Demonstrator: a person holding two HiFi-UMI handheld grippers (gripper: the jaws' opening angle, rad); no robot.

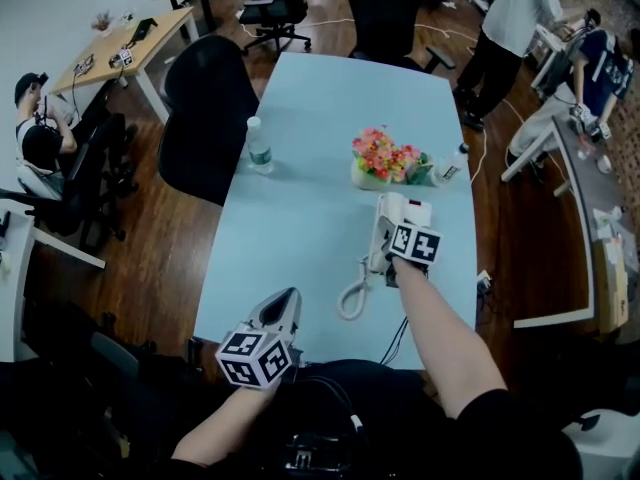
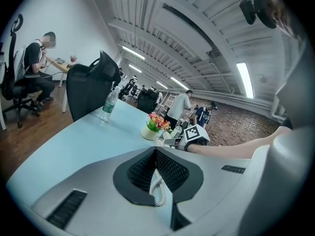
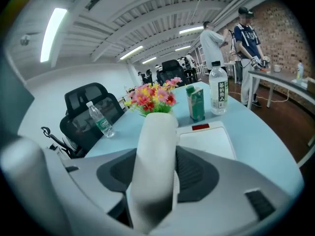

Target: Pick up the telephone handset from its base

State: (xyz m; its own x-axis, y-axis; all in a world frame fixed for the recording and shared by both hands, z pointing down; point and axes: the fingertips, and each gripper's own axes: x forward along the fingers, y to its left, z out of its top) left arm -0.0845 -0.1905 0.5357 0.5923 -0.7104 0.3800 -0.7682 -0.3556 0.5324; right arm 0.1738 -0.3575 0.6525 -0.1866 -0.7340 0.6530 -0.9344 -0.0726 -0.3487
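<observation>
Right claw (image 3: pixel 156 154) is on it: the handset (image 3: pixel 157 124) stands between the pads, and both look pressed to its sides. I'd call that a pinch, though the handset seems barely off the base (image 3: pixel 204 139), if at all. Left claw (image 2: pixel 155 148) hovers by the near edge of the desk (image 1: pixel 300 218), tips pressed together, nothing in it. Here's my worry: that handset is smooth and rounded, and the pinch looks to sit toward its near end. A quick lift could let it twist or slide out and clatter down. The curly cord (image 1: pixel 352 296) lies in a loop toward the near edge. Haul up too far or too fast and I'd expect it to go tight and drag the base, which sits close to the desk's right edge with little surface to spare there. Just beyond the base, toward the far edge, stand the flowers (image 1: pixel 383 158), a green carton (image 3: pixel 197 103) and a bottle (image 3: pixel 218 90), so a forward swing risks toppling them. The left claw points at that cord loop too, and could snag it. Best room is straight up, or leftward over the wide bare middle of the desk, well short of the chair (image 1: pixel 205 118) at the left edge.
</observation>
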